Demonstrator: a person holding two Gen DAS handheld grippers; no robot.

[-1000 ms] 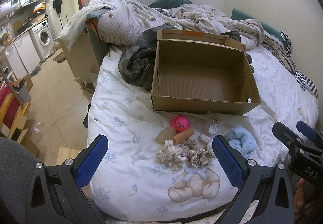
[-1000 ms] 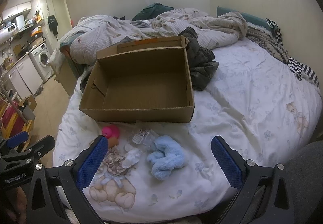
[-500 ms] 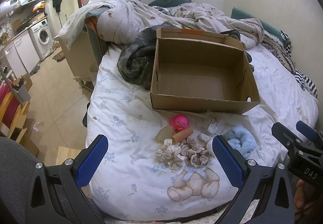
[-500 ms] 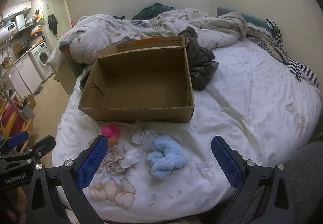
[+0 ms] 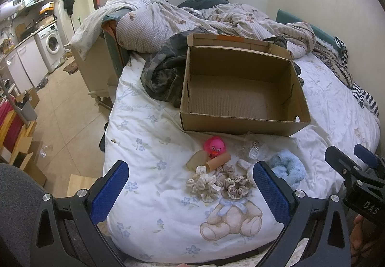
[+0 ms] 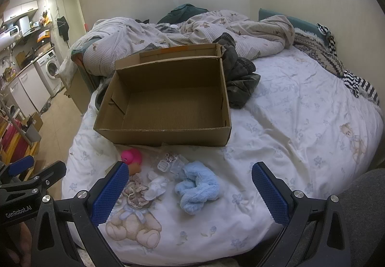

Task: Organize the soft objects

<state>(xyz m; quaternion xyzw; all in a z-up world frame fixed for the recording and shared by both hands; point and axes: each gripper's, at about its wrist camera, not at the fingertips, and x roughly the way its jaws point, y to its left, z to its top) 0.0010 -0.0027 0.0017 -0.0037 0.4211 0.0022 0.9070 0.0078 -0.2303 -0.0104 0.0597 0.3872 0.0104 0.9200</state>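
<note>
An empty cardboard box [image 5: 240, 96] [image 6: 168, 103] sits open on the bed. In front of it lie a pink rubber duck [image 5: 214, 145] [image 6: 131, 156], a cardboard tube [image 5: 219, 161], beige scrunchies [image 5: 217, 182] [image 6: 134, 191], a white sock [image 6: 156, 185], a clear bag of small items [image 5: 252, 149] [image 6: 169, 162] and a fluffy light-blue cloth [image 5: 287, 169] [image 6: 198, 186]. My left gripper [image 5: 190, 192] is open and empty, held above the bed's near edge before the scrunchies. My right gripper [image 6: 190, 192] is open and empty, just short of the blue cloth.
A rumpled duvet [image 5: 204, 16] and a dark camouflage garment [image 5: 163, 74] lie behind and left of the box. Striped and knitted fabrics [image 6: 336, 65] line the wall side. The bed's left edge drops to a tiled floor [image 5: 62, 113] with cabinets and a washing machine [image 5: 51, 44].
Both grippers have barely moved; the left view has shifted slightly, so the box and items sit a little higher. Nothing was touched.
</note>
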